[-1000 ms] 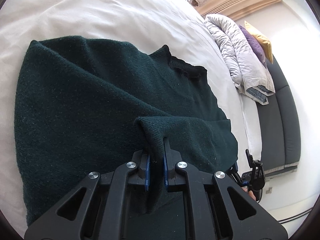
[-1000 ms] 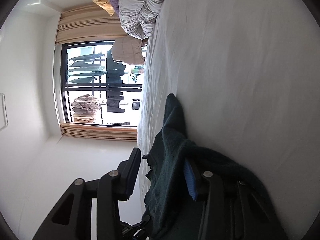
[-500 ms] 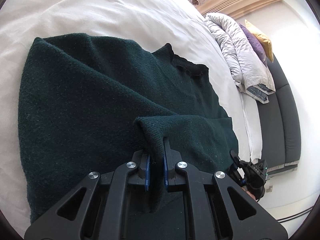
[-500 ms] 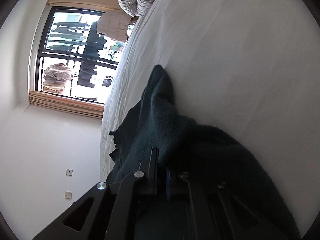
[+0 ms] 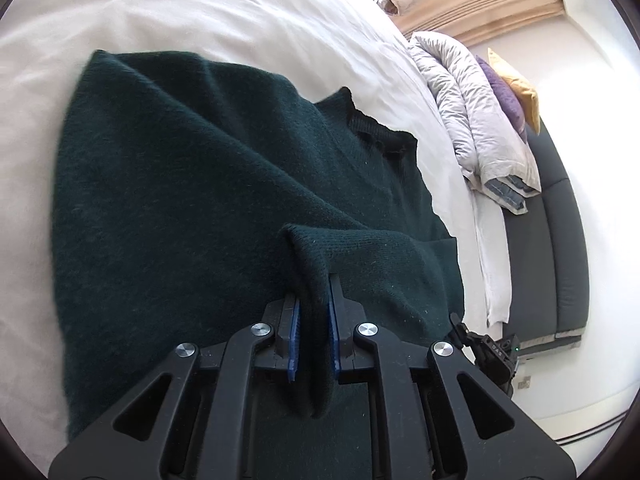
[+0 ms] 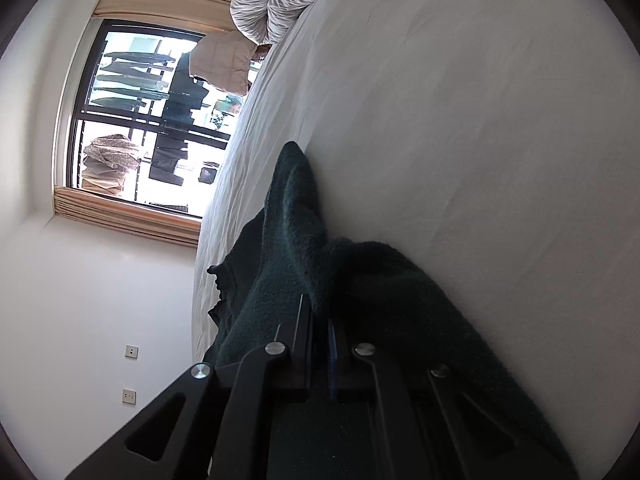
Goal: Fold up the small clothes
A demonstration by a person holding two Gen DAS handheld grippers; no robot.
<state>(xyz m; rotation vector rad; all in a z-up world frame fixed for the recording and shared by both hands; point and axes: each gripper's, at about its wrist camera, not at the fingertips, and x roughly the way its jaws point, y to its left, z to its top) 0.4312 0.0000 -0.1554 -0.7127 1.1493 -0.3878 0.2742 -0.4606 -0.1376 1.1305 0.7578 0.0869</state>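
A dark green knit sweater lies spread on the white bed, neckline toward the upper right. My left gripper is shut on a raised fold of the sweater's near edge, lifting it a little off the bed. In the right wrist view the sweater runs up from the bottom along the bed. My right gripper is shut on another part of its edge. The right gripper's body shows at the lower right of the left wrist view.
A folded grey duvet with purple and yellow pillows lies at the head of the bed against a dark headboard. A window with curtains and hanging clothes lies beyond the bed. A white wall with sockets is at the left.
My right gripper has closed from open onto the sweater's edge. My left gripper stays shut on its fold; the sweater has shifted slightly in view.
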